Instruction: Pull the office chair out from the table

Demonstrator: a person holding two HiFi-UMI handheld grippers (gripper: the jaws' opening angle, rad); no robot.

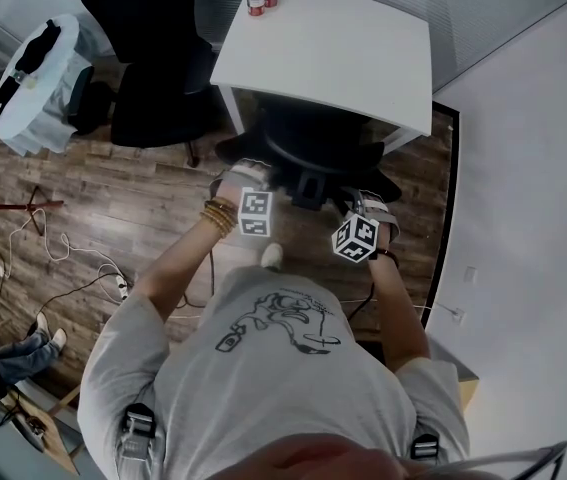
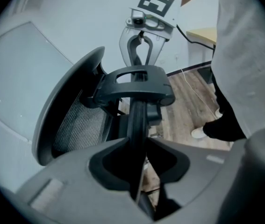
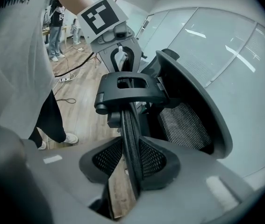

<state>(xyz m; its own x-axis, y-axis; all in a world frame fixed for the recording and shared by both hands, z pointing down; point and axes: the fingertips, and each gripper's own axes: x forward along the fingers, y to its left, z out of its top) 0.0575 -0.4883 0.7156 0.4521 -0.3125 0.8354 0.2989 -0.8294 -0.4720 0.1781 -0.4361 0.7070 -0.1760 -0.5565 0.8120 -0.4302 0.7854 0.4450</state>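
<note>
The left gripper (image 2: 137, 146) has its jaws pinching one end of the thin headrest rim of the office chair (image 1: 313, 140). The right gripper (image 3: 133, 160) jaws pinch the opposite end. Beyond both jaws, the chair sits tucked under the white bench (image 1: 333, 48).

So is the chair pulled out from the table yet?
No, the office chair sits tucked in against the white table, with its seat hidden underneath.
</note>
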